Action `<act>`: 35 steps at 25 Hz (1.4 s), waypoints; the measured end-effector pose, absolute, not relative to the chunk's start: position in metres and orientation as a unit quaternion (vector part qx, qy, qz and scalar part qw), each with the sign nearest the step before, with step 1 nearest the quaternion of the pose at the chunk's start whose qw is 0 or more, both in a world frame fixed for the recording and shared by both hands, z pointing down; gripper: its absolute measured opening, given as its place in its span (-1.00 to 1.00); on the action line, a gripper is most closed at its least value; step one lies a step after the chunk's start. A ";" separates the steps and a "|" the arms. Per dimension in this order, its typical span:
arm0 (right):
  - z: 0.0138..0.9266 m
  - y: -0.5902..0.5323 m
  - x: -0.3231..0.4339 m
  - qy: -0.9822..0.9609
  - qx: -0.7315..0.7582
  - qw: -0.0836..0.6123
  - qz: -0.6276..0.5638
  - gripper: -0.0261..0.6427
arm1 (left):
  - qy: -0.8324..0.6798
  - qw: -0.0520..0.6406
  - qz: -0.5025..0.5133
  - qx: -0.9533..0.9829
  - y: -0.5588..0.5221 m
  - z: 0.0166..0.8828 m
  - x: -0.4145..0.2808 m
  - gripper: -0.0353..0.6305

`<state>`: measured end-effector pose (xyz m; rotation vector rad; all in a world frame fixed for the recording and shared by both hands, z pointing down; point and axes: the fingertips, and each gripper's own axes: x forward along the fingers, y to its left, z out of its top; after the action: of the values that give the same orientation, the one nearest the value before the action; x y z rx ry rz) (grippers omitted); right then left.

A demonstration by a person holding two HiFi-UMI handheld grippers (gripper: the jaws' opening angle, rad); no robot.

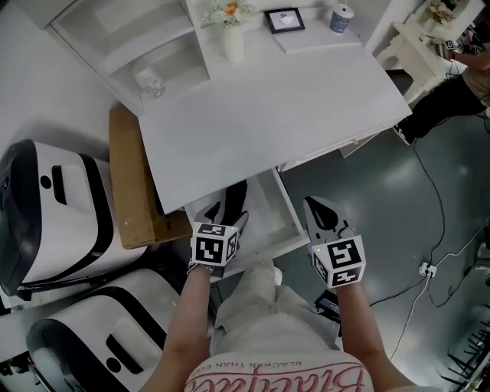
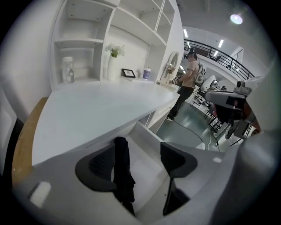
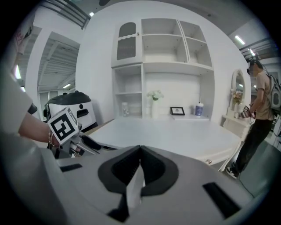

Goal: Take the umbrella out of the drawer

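A black folded umbrella (image 1: pixel 236 197) lies lengthwise in the open white drawer (image 1: pixel 289 205) under the white desk (image 1: pixel 268 107). My left gripper (image 1: pixel 224 218) reaches into the drawer over the umbrella's near end. In the left gripper view the umbrella (image 2: pixel 123 169) sits between the wide-apart jaws of the left gripper (image 2: pixel 140 151), close against the left pad (image 2: pixel 99 165), with a clear gap to the right pad. My right gripper (image 1: pixel 321 210) hovers outside the drawer's right front corner. Its jaws are shut with nothing in them, as the right gripper view shows (image 3: pixel 139 151).
A cardboard box (image 1: pixel 134 184) stands left of the drawer, with two white-and-black machines (image 1: pixel 53 207) beyond it. On the desk's far side are a flower vase (image 1: pixel 232 31), a picture frame (image 1: pixel 284 20) and a cup (image 1: pixel 341 17). A person (image 1: pixel 459 92) stands far right; cables (image 1: pixel 436 253) cross the floor.
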<state>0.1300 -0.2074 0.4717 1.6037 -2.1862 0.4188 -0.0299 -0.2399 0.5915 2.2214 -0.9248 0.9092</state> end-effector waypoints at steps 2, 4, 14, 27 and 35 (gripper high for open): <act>0.477 -0.212 0.128 -0.781 0.570 0.197 0.163 -0.90 | -0.339 0.298 0.359 0.817 -0.237 0.612 -0.032 0.09; 0.481 -0.216 0.127 -0.780 0.568 0.193 0.176 -0.90 | -0.333 0.312 0.377 0.806 -0.233 0.630 -0.034 0.09; 0.514 -0.236 0.130 -0.763 0.575 0.194 0.222 -0.90 | -0.315 0.351 0.433 0.768 -0.233 0.703 -0.046 0.08; 0.552 -0.246 0.129 -0.744 0.579 0.207 0.263 -0.89 | -0.298 0.382 0.481 0.731 -0.233 0.775 -0.048 0.08; 0.559 -0.250 0.127 -0.739 0.583 0.209 0.263 -0.90 | -0.313 0.380 0.494 0.717 -0.233 0.801 -0.042 0.08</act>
<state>0.1269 -0.2501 0.5592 1.6227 -2.0557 0.7325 -0.0423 -0.2335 0.8009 1.8304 -0.7998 1.2624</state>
